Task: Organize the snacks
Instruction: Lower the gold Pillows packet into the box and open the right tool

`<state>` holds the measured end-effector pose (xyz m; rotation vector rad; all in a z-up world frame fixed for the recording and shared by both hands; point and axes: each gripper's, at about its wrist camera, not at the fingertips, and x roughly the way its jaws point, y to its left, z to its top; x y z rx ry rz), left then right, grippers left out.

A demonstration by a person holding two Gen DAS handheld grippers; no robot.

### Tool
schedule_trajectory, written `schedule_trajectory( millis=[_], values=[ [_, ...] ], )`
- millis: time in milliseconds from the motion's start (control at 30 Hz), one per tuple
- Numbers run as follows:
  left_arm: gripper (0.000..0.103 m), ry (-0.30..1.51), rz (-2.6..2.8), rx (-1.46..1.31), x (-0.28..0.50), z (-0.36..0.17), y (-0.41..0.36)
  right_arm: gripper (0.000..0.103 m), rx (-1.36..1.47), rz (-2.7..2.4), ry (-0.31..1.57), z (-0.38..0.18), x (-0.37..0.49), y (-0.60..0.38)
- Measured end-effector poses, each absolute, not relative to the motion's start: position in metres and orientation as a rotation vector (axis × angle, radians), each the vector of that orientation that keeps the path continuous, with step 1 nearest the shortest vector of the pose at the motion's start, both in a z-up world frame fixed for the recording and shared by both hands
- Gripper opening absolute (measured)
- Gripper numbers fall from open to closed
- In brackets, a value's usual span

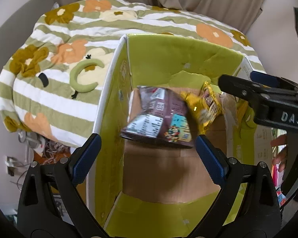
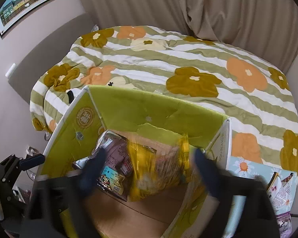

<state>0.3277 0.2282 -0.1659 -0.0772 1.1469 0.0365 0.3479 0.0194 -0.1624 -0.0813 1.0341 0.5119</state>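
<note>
With the right gripper (image 2: pixel 147 170) released above the yellow snack bag (image 2: pixel 159 170) in the green box (image 1: pixel 168 59), withdraw straight upward; left gripper (image 1: pixel 147 156) stands wide, empty.

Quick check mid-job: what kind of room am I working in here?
Most likely a bedroom in a home. A flowered striped quilt covers what looks like a bed, beige curtains hang behind it, and a framed picture is on the wall.

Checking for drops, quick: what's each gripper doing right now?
Left gripper: open, empty, above the box.
Right gripper: open, blurred; yellow bag lies between its fingers, not gripped.
</note>
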Motion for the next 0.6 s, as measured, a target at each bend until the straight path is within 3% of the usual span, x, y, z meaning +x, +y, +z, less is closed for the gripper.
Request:
schedule_trajectory(
  millis=[600],
  values=[
    [0.095, 1.030, -0.012, -0.059, 0.296, -0.113, 0.224, 0.099, -0.010, 0.462, 0.930, -0.105, 0.291, -0.006]
  ],
)
